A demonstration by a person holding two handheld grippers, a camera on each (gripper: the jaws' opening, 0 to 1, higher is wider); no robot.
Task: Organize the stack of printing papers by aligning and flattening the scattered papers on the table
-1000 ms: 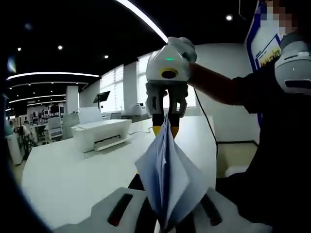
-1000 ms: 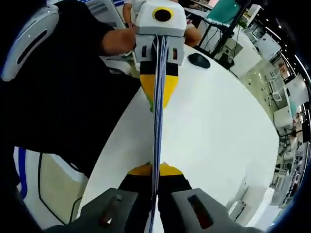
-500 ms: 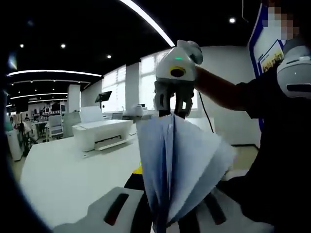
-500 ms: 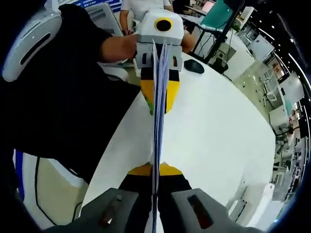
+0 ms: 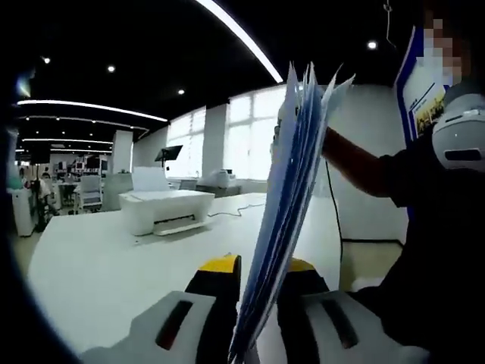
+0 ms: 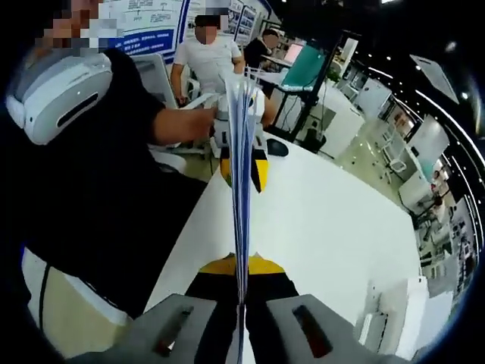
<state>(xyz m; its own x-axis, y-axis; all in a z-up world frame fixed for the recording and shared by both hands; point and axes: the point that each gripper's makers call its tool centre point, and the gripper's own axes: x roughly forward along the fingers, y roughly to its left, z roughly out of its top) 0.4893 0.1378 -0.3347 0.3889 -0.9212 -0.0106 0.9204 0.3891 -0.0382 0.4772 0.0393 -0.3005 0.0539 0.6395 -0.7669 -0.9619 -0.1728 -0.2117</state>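
The stack of papers (image 5: pixel 292 205) is thin, flat and pale blue-white, and it stands on its edge, up off the white table (image 5: pixel 98 273). The sheets are pressed tight together low down and fan apart a little at the top, where the loose corners stick out in small points. The table is smooth and shiny and has a rounded edge. In the left gripper view, the left gripper (image 5: pixel 254 277) has yellow tips on black jaws with grey bodies behind them. Its two jaws are nearly together, with only the thickness of the sheets between them, and they pinch the bottom edge of the papers. A bare forearm (image 5: pixel 356 163) of the person reaches in behind the papers. Beyond the papers on the table sits a boxy white printer (image 5: pixel 163 208) with a cable running off it. In the right gripper view, the papers (image 6: pixel 241 174) look like one thin line seen from the edge. The right gripper (image 6: pixel 242 274) has the same yellow tips, and its jaws are squeezed close on the near end of the papers. At the far end of the papers, the left gripper (image 6: pixel 241 163) shows its yellow and black jaws clamped on the sheets too. Past the papers on the table lies a dark, round mouse (image 6: pixel 277 147).
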